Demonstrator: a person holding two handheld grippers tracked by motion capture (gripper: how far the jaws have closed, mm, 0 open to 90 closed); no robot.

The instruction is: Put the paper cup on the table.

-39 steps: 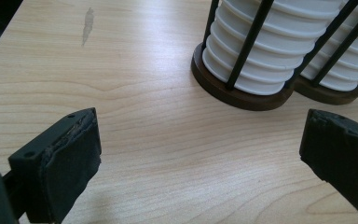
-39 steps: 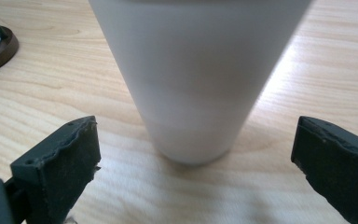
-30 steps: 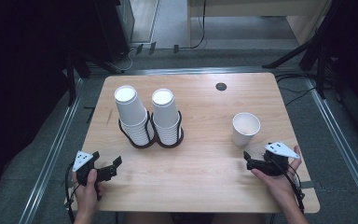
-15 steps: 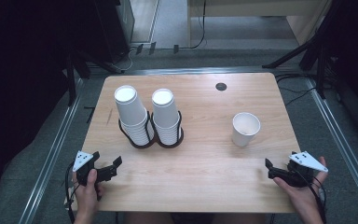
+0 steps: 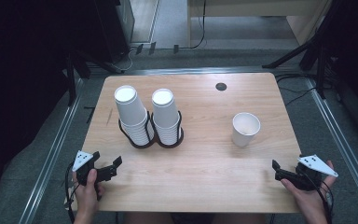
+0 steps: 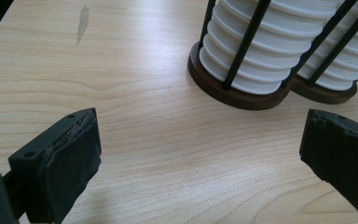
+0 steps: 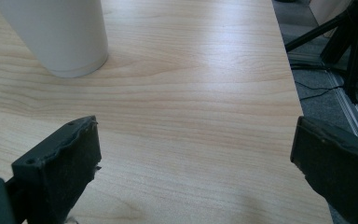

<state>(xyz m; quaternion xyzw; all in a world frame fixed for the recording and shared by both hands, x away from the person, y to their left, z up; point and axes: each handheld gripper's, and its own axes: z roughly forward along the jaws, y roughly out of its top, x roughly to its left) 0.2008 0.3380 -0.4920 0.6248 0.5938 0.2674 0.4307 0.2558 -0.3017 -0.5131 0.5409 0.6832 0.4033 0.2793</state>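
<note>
Two stacks of white cups (image 5: 145, 116) stand upright in a dark twin-ring holder (image 5: 150, 139) left of centre on the bench (image 5: 205, 186); one single cup (image 5: 245, 129) stands alone to the right. We hold the left gripper (image 5: 106, 171) and right gripper (image 5: 284, 175) low at the near edge, fingers (image 6: 70, 158) spread wide on both, gripping nothing. For the next pick, we judge it best to approach a stack's top cup level, close gently on its wall, and lift straight up so the cups beneath stay seated.
</note>
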